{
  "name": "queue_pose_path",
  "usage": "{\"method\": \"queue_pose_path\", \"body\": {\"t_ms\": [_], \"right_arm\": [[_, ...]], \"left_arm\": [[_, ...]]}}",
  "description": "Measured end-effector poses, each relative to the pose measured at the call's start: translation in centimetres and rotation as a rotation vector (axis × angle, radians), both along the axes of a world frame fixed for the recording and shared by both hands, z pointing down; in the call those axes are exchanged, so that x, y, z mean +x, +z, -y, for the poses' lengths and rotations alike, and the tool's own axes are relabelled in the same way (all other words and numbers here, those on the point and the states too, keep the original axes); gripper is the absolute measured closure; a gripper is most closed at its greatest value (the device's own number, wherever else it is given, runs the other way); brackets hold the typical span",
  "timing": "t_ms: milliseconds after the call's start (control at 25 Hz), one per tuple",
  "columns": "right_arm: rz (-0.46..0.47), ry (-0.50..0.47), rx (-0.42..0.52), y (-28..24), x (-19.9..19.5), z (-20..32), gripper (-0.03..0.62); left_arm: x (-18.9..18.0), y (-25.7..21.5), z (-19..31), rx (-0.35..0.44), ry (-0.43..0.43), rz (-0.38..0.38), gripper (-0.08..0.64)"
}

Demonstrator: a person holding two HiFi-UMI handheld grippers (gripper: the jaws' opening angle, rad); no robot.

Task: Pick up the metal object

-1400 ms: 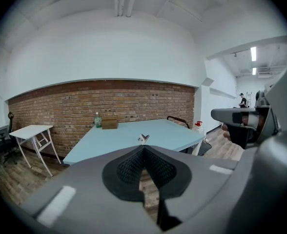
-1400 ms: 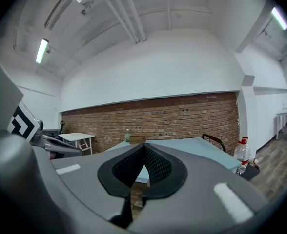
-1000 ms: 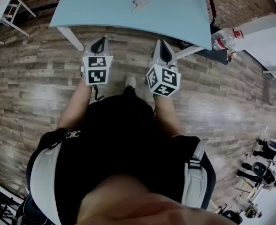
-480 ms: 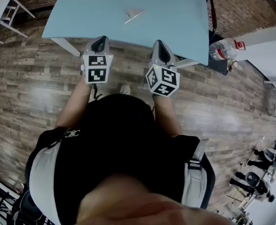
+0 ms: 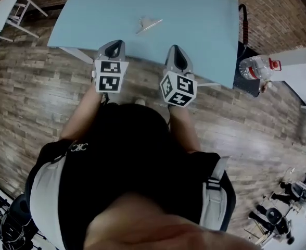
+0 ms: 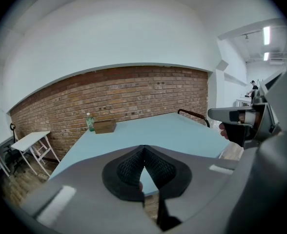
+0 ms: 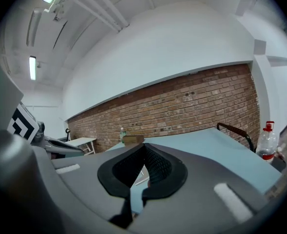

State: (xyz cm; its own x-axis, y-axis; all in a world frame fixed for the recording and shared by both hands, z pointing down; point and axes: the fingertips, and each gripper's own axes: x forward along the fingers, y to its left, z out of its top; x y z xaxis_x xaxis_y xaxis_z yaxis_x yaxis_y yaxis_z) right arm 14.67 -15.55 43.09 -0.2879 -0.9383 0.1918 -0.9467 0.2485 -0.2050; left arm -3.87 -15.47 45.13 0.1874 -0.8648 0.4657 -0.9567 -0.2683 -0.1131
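**Metal object** (image 5: 149, 24): small, shiny and clip-like. It lies flat and alone on the bench (image 5: 205, 20), in the near half, with bare blue top all round it. It sits at 12 o'clock from the person, about 1 o'clock from the left gripper and 11 o'clock from the right gripper. It is well apart from both and untouched.

**Left gripper** (image 5: 113, 45): clenched, pads meeting at the tips with nothing between them. It hangs level over the bench's near edge.

**Right gripper** (image 5: 175, 50): also clenched and empty. It hangs beside the left one at the same edge. A pale sliver, probably the metal object, shows through the notch below its tips.

**Other things**
- Green bottle (image 6: 90, 122) and a brown box (image 6: 105, 126) at the far end of the bench, at 12 o'clock and clear of the work.
- Clear bottle (image 5: 259, 66) off the bench's right side, at 2 o'clock.
- Plank floor (image 5: 33, 103) underneath.

**Step in hand (judged):** the approach, with the pickup not yet begun.

**Handling notes**
- Use one gripper only; either is equally well placed.
- Release the jaws wide before coming down.
- Travel toward 12 o'clock and line the jaws across the object's narrow width.
- Come down until the pads bracket its raised part, not the flat edge against the top.
- The piece looks thin and slick, so it may skate if nudged. Close slowly and squarely, then lift straight up
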Motion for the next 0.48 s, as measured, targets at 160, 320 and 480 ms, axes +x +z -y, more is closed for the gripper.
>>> {"method": "queue_pose_path", "body": {"t_ms": [160, 320, 480], "right_arm": [[-0.001, -0.023, -0.024, 0.9, -0.2, 1.0, 0.578], [-0.012, -0.021, -0.045, 1.4, -0.2, 2.6, 0.578], [-0.035, -0.008, -0.043, 1.6, -0.4, 3.7, 0.578]], "left_arm": [[0.6, 0.7, 1.1, -0.037, -0.001, -0.035, 0.561], [0.4, 1.8, 2.5, -0.062, -0.002, -0.060, 0.561], [-0.2, 2.6, 4.6, -0.064, 0.008, -0.050, 0.561]]}}
